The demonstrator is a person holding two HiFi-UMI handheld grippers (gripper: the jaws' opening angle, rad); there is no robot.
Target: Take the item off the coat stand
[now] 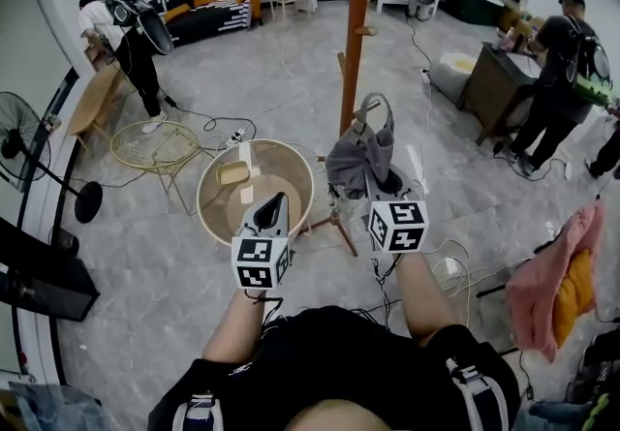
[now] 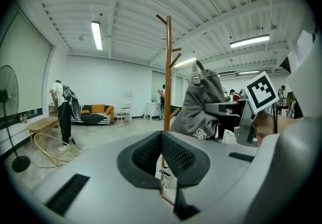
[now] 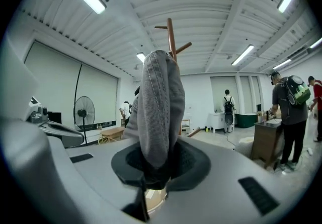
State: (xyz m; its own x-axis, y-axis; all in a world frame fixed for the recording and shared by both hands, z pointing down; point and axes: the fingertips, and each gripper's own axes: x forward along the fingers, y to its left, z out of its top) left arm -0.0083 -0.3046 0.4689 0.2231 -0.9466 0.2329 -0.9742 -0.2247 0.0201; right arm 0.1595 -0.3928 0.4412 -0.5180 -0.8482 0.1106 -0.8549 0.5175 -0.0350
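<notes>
Our forearms reach forward; right gripper (image 1: 384,189) jaws clamp the grey bag (image 1: 355,158), left gripper (image 1: 275,206) jaws pressed together.

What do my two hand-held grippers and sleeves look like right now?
Both the left hand-held gripper and right hand-held gripper have light grey shells, dark textured jaw pads and a white cube with black square markers. The top is black, short-sleeved.

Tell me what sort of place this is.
Likely a big open studio or lab staged with home furniture: a sofa at the far side, a wooden coat stand in mid-room, and a person wearing a backpack.
</notes>
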